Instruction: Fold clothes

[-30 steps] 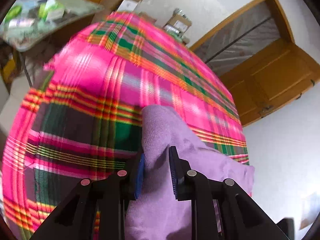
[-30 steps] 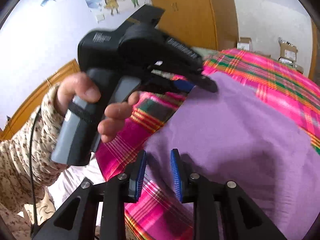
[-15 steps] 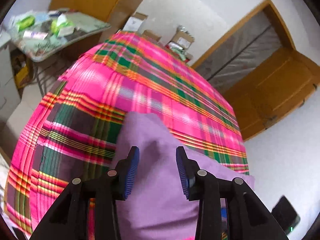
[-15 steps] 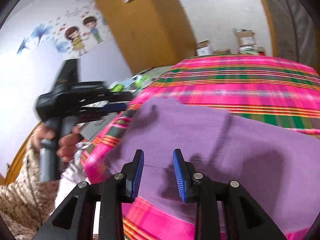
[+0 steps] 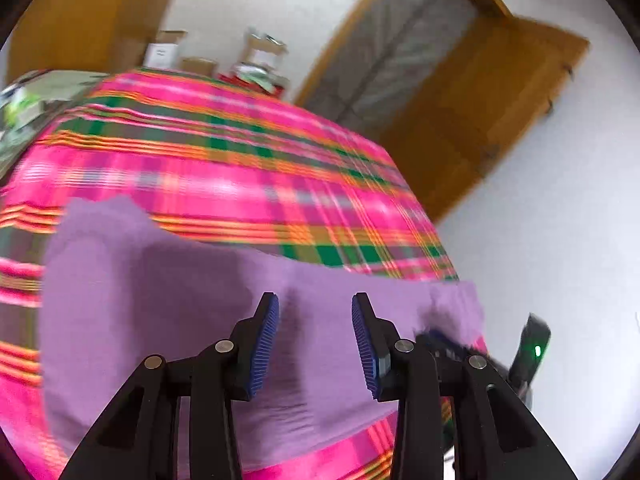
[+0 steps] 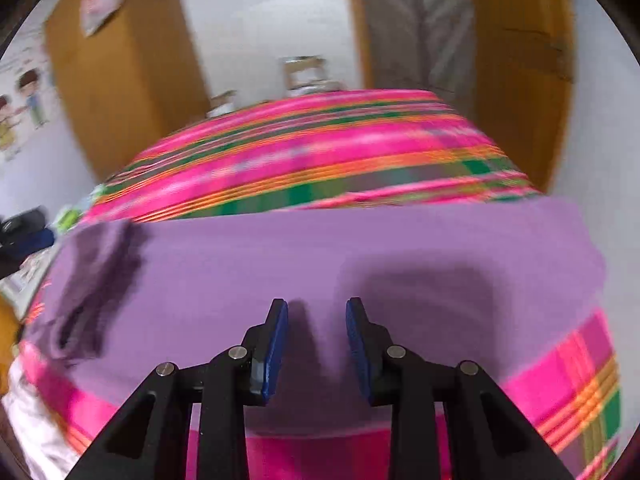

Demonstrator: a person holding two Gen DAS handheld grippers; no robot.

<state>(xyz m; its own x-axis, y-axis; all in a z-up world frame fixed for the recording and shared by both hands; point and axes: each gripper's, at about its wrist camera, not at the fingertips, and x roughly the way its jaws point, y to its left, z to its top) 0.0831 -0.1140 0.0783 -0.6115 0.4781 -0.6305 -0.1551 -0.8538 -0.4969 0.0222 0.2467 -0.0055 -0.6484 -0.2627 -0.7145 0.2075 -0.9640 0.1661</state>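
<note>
A purple garment (image 5: 160,300) lies spread flat on a pink plaid bedspread (image 5: 240,168). My left gripper (image 5: 315,344) hovers over its near edge. The jaws stand open and nothing is between the blue pads (image 5: 266,336). At the right of this view, a black housing with a green light (image 5: 534,344) belongs to the other gripper, by the garment's right corner. In the right wrist view the purple garment (image 6: 280,264) fills the middle. My right gripper (image 6: 317,340) is open above its near edge, with only cloth below it.
The bedspread (image 6: 320,160) runs to the far wall, where cardboard boxes (image 5: 256,56) stand. A wooden door (image 5: 480,112) is at the right and a wardrobe (image 6: 120,72) at the left. A cluttered side table (image 5: 24,104) sits beyond the bed's left edge.
My left gripper let go of the raised purple fold, widened and drew back; the garment now lies flat. The right view swung away from the hand with the left gripper towards the bed.
</note>
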